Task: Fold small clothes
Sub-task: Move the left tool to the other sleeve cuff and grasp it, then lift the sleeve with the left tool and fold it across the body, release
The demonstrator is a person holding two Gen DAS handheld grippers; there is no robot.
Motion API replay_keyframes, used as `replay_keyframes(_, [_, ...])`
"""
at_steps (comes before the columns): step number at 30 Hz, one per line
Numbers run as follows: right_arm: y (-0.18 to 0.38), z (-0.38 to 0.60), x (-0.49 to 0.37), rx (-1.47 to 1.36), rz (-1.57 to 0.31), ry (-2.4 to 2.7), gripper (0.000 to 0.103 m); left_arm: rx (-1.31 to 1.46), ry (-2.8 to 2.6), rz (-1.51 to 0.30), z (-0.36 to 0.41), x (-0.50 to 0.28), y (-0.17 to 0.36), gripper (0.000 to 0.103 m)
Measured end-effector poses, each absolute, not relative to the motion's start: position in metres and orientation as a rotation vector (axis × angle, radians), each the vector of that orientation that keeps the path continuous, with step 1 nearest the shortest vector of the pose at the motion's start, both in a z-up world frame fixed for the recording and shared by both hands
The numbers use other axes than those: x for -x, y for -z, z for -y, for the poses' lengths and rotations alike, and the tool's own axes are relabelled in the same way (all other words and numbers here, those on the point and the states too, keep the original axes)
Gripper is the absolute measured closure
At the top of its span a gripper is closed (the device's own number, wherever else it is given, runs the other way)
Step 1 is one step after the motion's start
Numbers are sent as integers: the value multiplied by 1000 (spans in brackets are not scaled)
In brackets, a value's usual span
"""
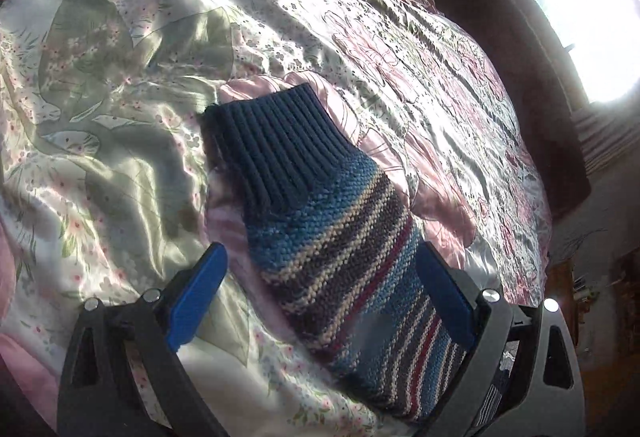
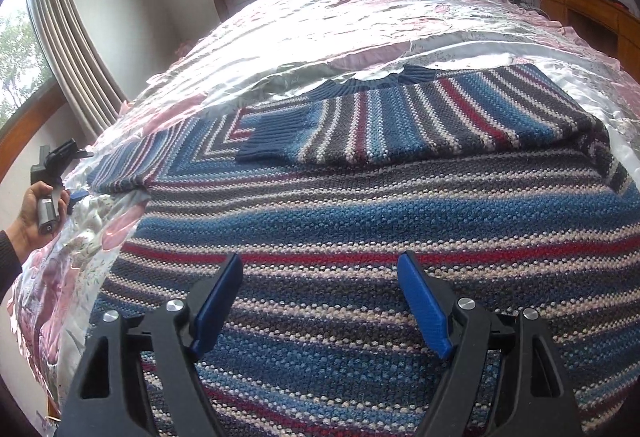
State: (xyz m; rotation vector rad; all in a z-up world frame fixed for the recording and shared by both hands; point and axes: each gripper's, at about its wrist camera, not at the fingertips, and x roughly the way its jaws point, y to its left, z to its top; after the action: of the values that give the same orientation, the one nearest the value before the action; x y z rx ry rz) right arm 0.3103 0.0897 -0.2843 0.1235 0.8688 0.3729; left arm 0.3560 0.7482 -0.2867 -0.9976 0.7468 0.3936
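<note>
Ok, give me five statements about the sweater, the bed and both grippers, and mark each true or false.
1. The striped sweater lies spread on the floral bedspread. True.
2. One sleeve is folded across the sweater's body. True.
3. The right gripper is shut on the sweater's hem. False: its jaws stand open above the knit, gripping nothing.
4. The sleeve cuffs are plain white. False: they are ribbed dark blue.
5. The left gripper is open, with the other sleeve lying between its fingers. True.
</note>
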Motion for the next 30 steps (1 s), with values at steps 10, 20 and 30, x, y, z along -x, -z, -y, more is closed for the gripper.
replay_keyframes(10, [295, -97, -311, -96, -891, -372, 23, 1048, -350, -708, -770, -364, 304, 41])
replay_keyframes(20, [301, -96, -313, -108, -904, -373, 23, 927, -363, -685, -763, -370, 267, 96])
replay_keyframes(30, [300, -92, -314, -141, -906, -380, 23, 782, -229, -588, -691, -374, 170, 97])
